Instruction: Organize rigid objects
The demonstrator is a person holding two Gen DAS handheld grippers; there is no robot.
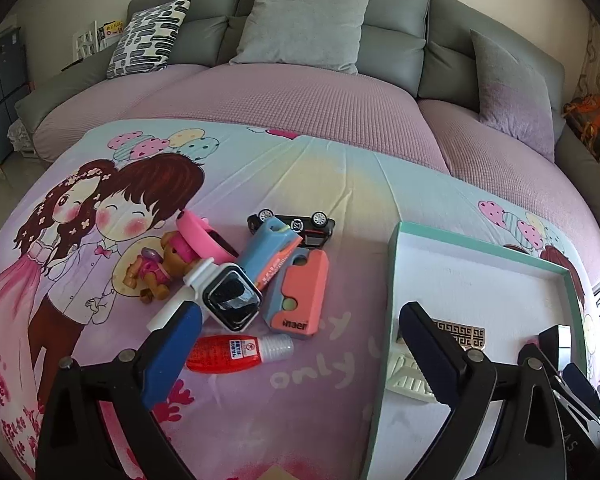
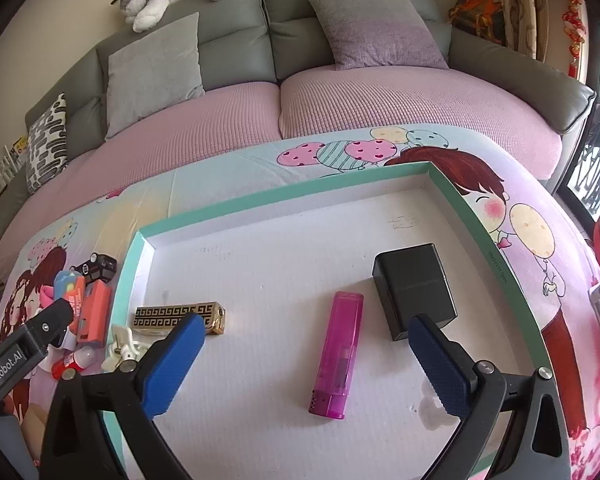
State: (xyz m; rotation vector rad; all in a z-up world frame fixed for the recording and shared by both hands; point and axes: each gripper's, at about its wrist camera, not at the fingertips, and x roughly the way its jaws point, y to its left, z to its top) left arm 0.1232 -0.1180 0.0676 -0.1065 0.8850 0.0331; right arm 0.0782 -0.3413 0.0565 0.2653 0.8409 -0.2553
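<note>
Hovering over a cartoon-print bedspread [image 1: 320, 184], the left gripper [image 1: 300, 344] is shown with its jaws spread wide and nothing between the pads. A pile of small objects lies just ahead of its fingertips: a white smartwatch [image 1: 230, 294] sits nearest, just beyond the left-hand finger, while a red bottle [image 1: 236, 354] lies directly between the open fingers, its long axis running across the gripper's line of approach, cap toward the right finger. Beyond these a coral case [image 1: 300, 292], a blue case [image 1: 270, 250], a toy car [image 1: 296, 222], a pink band [image 1: 204, 232] and a small figurine [image 1: 160, 268] are heaped together. The teal-rimmed tray [image 1: 396, 280] is seen to the right of the pile.

The right gripper [image 2: 304, 360] is held over the tray, tilted steeply downward, jaws fully parted and empty. A pink lighter [image 2: 336, 352] lies on the tray floor between its fingers, lengthwise along the pointing line; a black box [image 2: 414, 288] rests just past the right finger, a gold-patterned case [image 2: 172, 316] past the left, and a white clip [image 2: 120, 348] at the tray's near-left edge.

The left gripper is judged much the nearer to the unsorted pile, with the bottle the likeliest next pick.
</note>
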